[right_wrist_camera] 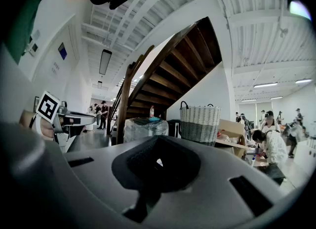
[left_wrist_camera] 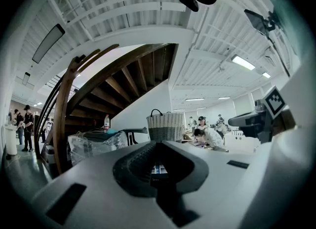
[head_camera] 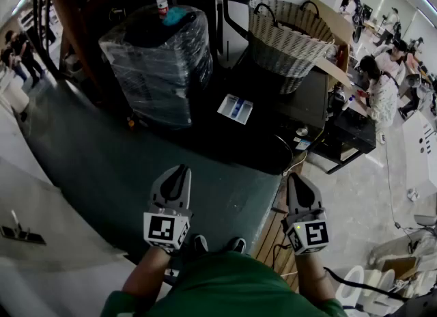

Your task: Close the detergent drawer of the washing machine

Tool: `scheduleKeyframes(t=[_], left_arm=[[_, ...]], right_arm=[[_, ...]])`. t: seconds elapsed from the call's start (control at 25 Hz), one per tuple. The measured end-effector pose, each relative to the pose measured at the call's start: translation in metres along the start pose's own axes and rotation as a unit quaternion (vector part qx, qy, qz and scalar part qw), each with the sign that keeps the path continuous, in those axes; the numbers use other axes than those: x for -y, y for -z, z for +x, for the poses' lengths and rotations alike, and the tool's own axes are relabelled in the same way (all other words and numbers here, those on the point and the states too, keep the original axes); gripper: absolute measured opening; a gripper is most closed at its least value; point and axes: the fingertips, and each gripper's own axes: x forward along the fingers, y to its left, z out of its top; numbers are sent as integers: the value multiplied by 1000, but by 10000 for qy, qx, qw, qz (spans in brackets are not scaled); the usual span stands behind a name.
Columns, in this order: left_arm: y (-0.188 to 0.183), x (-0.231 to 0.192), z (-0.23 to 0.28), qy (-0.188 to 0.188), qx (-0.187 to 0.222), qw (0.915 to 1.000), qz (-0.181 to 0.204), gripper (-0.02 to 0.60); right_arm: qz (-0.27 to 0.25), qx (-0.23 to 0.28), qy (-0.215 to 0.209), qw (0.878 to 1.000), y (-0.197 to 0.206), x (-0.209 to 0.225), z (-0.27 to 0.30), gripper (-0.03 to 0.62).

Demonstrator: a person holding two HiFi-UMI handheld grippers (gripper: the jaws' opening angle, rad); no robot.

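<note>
The detergent drawer (head_camera: pixel 235 108), white with blue inside, sticks out open from the dark washing machine (head_camera: pixel 270 141) in the head view. Both grippers hang low in that view, well short of the machine. My left gripper (head_camera: pixel 179 172) is shut and holds nothing, and it points toward the drawer. My right gripper (head_camera: pixel 298 181) is shut and empty, out past the machine's right corner. In the left gripper view the left gripper (left_wrist_camera: pixel 158 146) has its jaws together, and a sliver of the drawer (left_wrist_camera: pixel 158 169) shows through them. The right gripper (right_wrist_camera: pixel 160 141) also has its jaws together.
A wicker basket (head_camera: pixel 293 32) stands on the machine. A plastic-wrapped box (head_camera: pixel 160 63) with a bottle (head_camera: pixel 162 0) on it stands to the left, beside a wooden staircase (left_wrist_camera: pixel 98 82). A green floor mat (head_camera: pixel 123 172) lies underfoot. People (head_camera: pixel 379 90) work at desks on the right.
</note>
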Motion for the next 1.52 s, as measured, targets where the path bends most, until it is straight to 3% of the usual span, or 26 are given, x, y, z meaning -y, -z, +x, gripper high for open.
scheduleKeyframes(t=[0.36, 0.6, 0.92, 1.2, 1.52], left_arm=[[3, 16, 4, -42, -107, 9999, -3, 48], [1, 36, 17, -85, -112, 9999, 46, 48], [2, 57, 21, -226, -199, 9995, 90, 48], [36, 28, 44, -333, -540, 9980, -74, 48], [64, -23, 110, 112, -524, 9980, -322, 48]], right_arm=[[184, 259, 4, 9995, -2, 17, -11, 15], [241, 416, -270, 9985, 0, 31, -18, 15], [308, 197, -309, 9989, 15, 60, -14, 15], [336, -110, -261, 9990, 33, 69, 25, 15], [41, -400, 65, 9992, 29, 67, 94, 15]])
